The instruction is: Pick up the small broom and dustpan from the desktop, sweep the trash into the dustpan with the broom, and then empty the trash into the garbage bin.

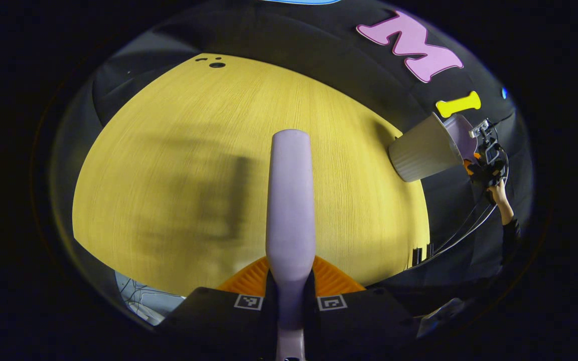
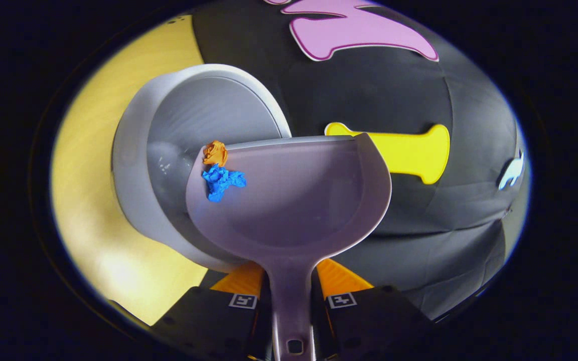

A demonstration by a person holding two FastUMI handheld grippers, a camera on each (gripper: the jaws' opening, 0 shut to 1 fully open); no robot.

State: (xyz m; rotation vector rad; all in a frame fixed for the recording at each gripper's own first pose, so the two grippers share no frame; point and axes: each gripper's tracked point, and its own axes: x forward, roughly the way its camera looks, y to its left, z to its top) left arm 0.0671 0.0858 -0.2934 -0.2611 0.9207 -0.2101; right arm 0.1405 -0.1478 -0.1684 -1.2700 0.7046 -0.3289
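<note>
right tongs (image 2: 289, 291) clamp dustpan (image 2: 294, 200) | over bin (image 2: 133, 165) | no legible writing

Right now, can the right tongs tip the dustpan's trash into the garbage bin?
Probably yes. The right tongs hold the dustpan by its handle, its front edge over the garbage bin opening. The orange scrap and blue scrap sit at that edge, with nothing between.

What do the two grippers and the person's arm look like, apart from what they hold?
Each gripper, left and right, has a dark body with a small square black-and-white marker by each finger. Seen far off from the left gripper view, thin cables hang from the right gripper, and the arm wears a black sleeve.
</note>
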